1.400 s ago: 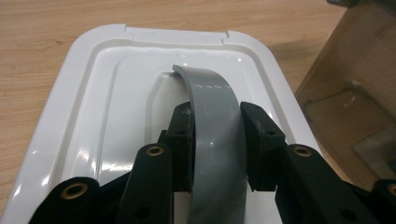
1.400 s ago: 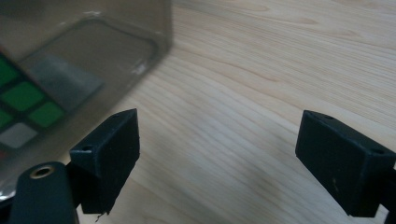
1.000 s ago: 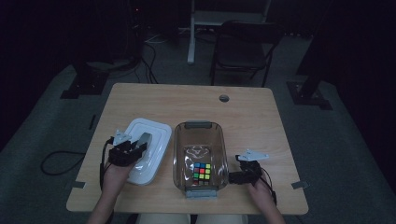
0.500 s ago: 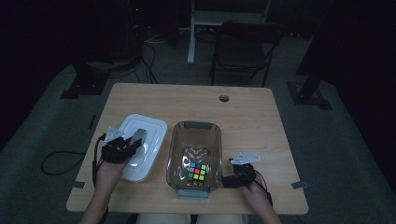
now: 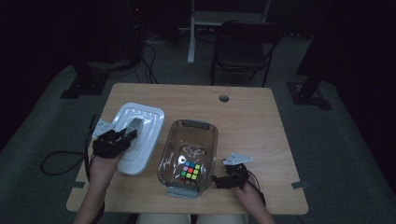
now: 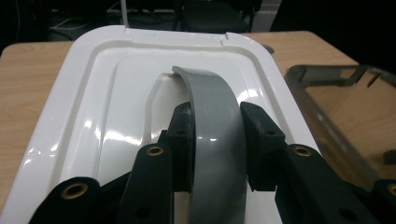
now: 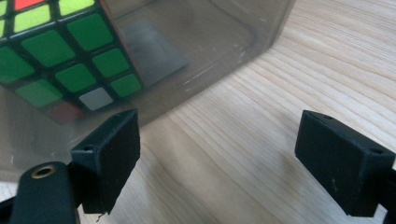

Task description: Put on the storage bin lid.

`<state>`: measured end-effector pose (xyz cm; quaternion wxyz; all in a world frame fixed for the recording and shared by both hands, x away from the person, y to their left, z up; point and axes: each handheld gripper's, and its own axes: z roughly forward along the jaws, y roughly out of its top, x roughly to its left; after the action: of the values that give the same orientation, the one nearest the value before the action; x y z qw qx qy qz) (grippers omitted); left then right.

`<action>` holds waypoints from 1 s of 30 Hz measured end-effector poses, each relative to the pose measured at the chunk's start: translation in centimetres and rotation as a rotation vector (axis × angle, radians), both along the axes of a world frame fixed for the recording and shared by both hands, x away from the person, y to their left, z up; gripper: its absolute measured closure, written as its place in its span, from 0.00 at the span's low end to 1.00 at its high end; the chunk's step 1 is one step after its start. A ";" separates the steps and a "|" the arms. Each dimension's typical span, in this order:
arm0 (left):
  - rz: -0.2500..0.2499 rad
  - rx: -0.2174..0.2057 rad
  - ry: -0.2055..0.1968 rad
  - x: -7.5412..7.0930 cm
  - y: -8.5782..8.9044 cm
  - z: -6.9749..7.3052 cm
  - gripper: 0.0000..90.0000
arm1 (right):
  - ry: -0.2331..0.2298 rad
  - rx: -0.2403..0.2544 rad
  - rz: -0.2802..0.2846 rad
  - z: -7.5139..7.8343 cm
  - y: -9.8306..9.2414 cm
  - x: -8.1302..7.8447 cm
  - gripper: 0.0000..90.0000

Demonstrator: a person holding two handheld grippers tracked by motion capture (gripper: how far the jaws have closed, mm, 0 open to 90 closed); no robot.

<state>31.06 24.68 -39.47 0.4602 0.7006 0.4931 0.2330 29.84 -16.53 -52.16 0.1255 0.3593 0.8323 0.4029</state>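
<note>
The left gripper (image 5: 122, 138) reached forward from the person's left hand (image 5: 103, 163), its two black jaws clamped on a grey handle (image 6: 215, 135) — one pad on each side of the strip. The left forearm came up from the bottom edge, angled slightly inward. The right gripper (image 7: 233, 161) sat low by the right hand (image 5: 245, 193), jaws spread wide with nothing between them — pointed leftward, its grey plate on top.

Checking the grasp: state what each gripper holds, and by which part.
Left gripper clamps the white lid by its grey handle. Right gripper holds nothing.
</note>
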 end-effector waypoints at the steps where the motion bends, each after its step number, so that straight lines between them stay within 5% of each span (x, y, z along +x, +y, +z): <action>1: -0.005 -0.001 -0.002 -0.1 0.0 0.2 0.76 | -0.004 -0.001 0.004 0.0 0.1 0.0 0.16; 7: -0.057 -0.026 0.003 0.0 -0.3 1.1 0.76 | -0.003 -0.014 0.017 0.1 1.0 0.0 0.16; 13: -0.086 0.000 -0.011 0.0 -1.4 1.9 0.76 | -0.016 -0.023 0.024 0.3 2.2 0.1 0.16; 30: -0.179 0.020 0.003 0.3 -4.3 2.2 0.76 | -0.012 -0.009 0.089 0.4 8.4 1.0 0.15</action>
<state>31.40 20.41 -37.31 0.4715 0.7467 0.4268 0.1949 30.85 -8.11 -51.77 0.1140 0.3188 0.8486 0.4065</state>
